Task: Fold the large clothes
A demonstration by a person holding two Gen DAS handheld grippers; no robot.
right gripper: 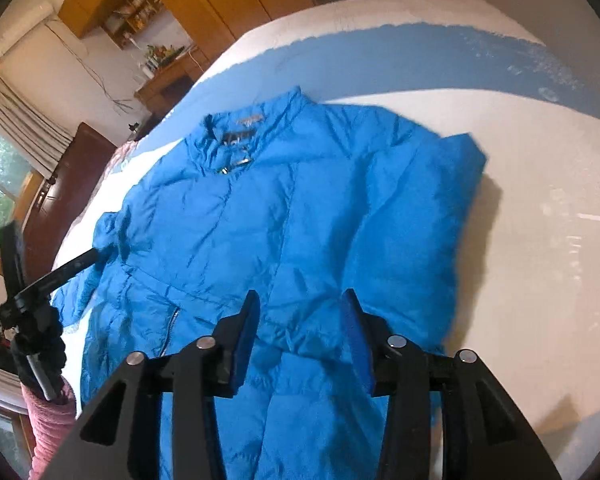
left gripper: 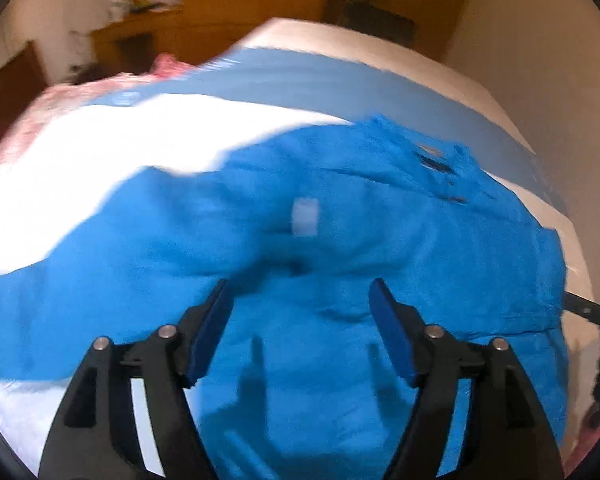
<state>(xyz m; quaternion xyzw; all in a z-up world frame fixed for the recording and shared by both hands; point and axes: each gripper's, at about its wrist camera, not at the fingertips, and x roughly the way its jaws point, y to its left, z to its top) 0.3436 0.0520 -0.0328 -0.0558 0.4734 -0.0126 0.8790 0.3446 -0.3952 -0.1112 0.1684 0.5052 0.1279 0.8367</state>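
At the bottom of the right wrist view, the right gripper (right gripper: 300, 308) stands with its jaws spread wide and nothing between them, its blue pads hovering above the lower part of the blue puffer jacket (right gripper: 260, 220). The jacket fills the middle of that frame, lying front up on the white bed (right gripper: 540, 240), with one sleeve folded over the body toward the right of the frame and a zipped pocket (right gripper: 172, 320) near the lower left. Its collar (right gripper: 240, 132) points toward the top of the frame, with a dark label inside. At the left edge the left gripper (right gripper: 40, 276) shows from the side, one dark finger reaching to the jacket's sleeve end; a pink-sleeved arm (right gripper: 48, 428) is below it.

In the left wrist view, which is blurred, the left gripper (left gripper: 300, 300) also stands wide apart and empty above the jacket (left gripper: 340, 260). Beyond the jacket a blue band (left gripper: 340, 84) crosses the bedcover, with pink patterned fabric (left gripper: 60, 100) at the upper left. Farther off are wooden cabinets (right gripper: 220, 8), a desk (right gripper: 168, 76) and a curtained window (right gripper: 4, 168).
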